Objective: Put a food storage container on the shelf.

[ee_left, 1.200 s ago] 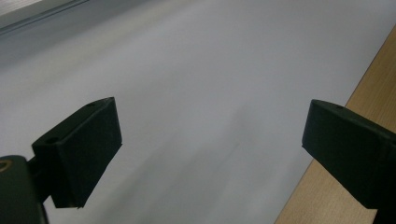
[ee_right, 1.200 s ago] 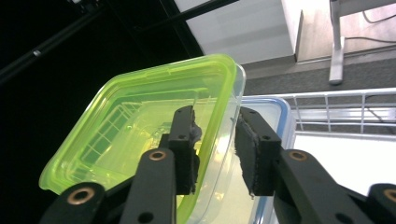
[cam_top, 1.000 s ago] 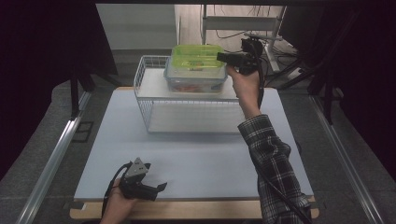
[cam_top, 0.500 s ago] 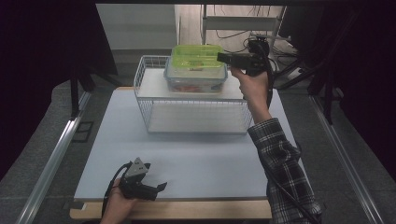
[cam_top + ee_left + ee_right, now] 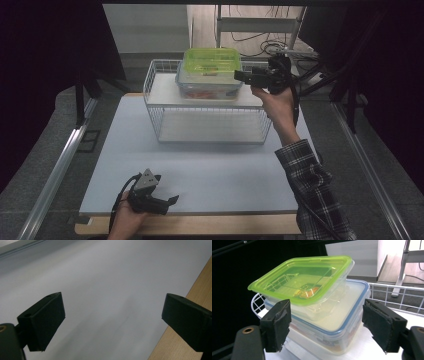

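We've moved the right gripper (image 5: 243,76) a touch toward 12 o'clock over the last second; its hand and plaid sleeve (image 5: 312,187) slid up the table's right side with it. Jaws are spread wide now, facing the green-lidded container (image 5: 304,285) stacked on the blue-rimmed container (image 5: 337,322). Gripper tips sit just beside the stack at its 3 o'clock side, closer than before.

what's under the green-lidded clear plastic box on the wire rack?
The green-lidded clear plastic box sits skewed on a blue-rimmed clear plastic container, itself on the white wire rack's top shelf. Reddish contents show through the walls; what they are is unclear.
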Action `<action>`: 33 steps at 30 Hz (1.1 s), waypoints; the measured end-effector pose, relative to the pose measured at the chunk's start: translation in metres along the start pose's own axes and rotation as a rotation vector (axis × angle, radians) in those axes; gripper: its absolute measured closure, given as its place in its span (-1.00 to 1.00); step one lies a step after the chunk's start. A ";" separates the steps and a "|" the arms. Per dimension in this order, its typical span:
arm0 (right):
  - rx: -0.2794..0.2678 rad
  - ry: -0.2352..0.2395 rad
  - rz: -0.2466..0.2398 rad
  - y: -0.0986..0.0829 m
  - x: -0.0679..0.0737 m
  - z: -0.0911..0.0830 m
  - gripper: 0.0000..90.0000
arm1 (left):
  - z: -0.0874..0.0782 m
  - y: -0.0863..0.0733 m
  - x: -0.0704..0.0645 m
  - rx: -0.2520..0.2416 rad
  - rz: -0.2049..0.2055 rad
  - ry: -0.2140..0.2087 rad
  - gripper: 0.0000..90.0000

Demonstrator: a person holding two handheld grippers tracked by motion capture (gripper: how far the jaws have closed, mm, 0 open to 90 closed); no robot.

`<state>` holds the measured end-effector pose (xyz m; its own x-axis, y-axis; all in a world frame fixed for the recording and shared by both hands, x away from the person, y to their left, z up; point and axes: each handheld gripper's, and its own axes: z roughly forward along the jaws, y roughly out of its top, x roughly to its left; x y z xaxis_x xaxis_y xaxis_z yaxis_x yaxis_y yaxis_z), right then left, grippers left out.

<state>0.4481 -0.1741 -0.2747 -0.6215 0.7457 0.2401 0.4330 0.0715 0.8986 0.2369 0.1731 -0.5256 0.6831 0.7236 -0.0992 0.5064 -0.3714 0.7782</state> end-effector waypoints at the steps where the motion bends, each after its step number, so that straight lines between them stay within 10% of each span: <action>1: 0.002 0.001 -0.003 -0.001 0.000 -0.001 -0.51 | 0.000 0.000 0.000 0.001 -0.001 -0.001 -0.89; 33: 0.049 0.073 -0.081 -0.049 0.008 -0.017 -0.76 | 0.001 0.000 -0.002 0.008 0.006 -0.001 -0.88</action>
<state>0.4112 -0.1830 -0.3104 -0.7009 0.6860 0.1951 0.4094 0.1630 0.8977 0.2365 0.1711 -0.5262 0.6862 0.7211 -0.0951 0.5065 -0.3800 0.7740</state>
